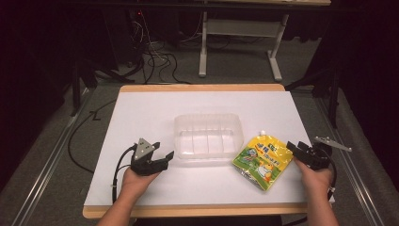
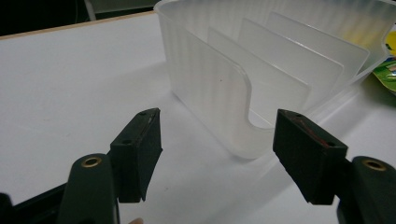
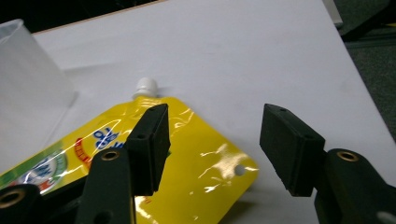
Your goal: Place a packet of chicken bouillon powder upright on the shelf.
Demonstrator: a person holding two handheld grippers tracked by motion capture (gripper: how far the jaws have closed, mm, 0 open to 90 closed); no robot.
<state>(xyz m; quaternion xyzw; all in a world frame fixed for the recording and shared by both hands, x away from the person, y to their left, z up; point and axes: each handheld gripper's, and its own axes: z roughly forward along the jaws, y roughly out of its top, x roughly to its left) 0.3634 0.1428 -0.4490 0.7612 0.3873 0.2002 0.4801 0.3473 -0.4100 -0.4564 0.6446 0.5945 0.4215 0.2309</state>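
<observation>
White sheet-covered wooden table (image 1: 155, 110) carries a translucent plastic divided bin (image 1: 208, 136) at its centre, with a glossy yellow spouted drink pouch (image 1: 262, 160) lying flat just right of it. Both the left gripper (image 1: 162, 157) and right gripper (image 3: 212, 144) are spread wide, holding nothing. I judge the slick, floppy pouch may slide or sag if pinched only at its corner.

The yellow spout pouch (image 1: 262, 159) lies flat on the white bench (image 1: 155, 108), just in front of the right gripper (image 1: 292, 149) and partly under its open jaws. It has a white cap and a colourful print, and its surface is glossy. The clear plastic container (image 1: 208, 136) with inner dividers stands upright, just ahead of the open left gripper (image 1: 165, 158), empty.
</observation>
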